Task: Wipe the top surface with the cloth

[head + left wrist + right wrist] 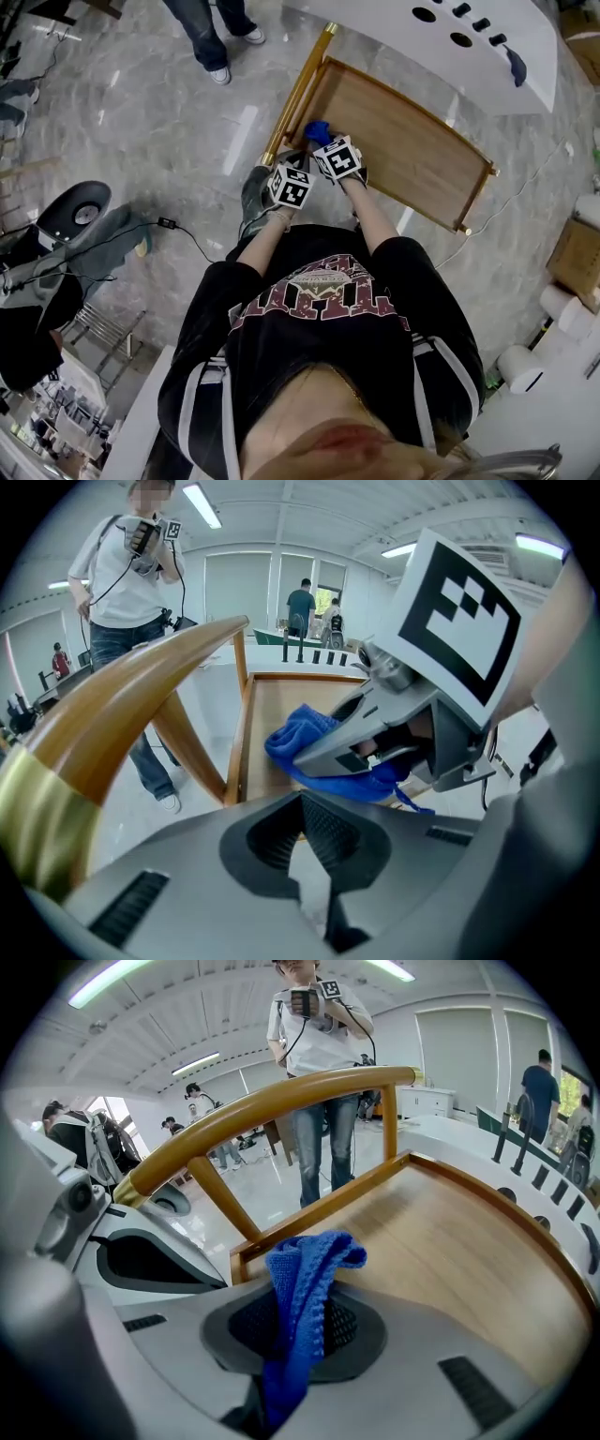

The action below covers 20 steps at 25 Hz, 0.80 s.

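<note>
Right gripper (300, 1335) clamped tight on the blue cloth (309, 1269) – cloth held over the wooden top (403, 150) near its 9 o'clock edge, left gripper (314, 855) at the right one's 8 o'clock – jaws closed, empty.

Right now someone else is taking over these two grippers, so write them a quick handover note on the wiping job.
Right gripper: shut on the blue cloth, with the cloth's free end sticking up out of the jaws.
Left gripper: shut with nothing in it, close beside the right one.
Both are at the corner of the wooden top next to the gold handle.
Done: the cloth is gripped and at the top. The pictures do not show any wiped area.
Left: press the cloth down and wipe the whole top, probably working away from the handle end.
</note>
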### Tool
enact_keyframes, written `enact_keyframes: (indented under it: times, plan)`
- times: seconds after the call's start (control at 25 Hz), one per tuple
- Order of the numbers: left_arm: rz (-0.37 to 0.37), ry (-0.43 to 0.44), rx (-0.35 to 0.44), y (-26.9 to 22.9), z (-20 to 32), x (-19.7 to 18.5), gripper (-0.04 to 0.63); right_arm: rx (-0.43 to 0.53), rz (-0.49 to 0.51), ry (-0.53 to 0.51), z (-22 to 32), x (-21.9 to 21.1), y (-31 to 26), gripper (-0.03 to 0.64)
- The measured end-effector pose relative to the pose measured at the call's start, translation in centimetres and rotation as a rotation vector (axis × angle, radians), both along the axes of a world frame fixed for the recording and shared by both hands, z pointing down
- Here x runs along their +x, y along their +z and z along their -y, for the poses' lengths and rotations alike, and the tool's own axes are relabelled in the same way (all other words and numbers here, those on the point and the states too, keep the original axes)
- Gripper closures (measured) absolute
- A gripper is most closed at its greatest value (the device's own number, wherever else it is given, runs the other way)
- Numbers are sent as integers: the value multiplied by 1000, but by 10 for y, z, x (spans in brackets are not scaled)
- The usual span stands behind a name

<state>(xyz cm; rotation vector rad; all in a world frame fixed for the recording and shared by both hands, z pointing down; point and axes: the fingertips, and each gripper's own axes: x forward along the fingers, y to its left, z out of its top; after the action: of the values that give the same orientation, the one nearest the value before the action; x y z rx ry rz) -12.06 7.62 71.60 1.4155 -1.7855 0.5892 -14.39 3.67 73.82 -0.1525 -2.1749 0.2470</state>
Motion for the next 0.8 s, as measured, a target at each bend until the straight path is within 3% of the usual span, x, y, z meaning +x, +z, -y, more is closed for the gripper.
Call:
enact_keyframes:
  times: [0.8]
  plan:
    - [-5, 160, -43, 6, 29, 36, 548, 25, 23, 90, 28, 44, -3, 561]
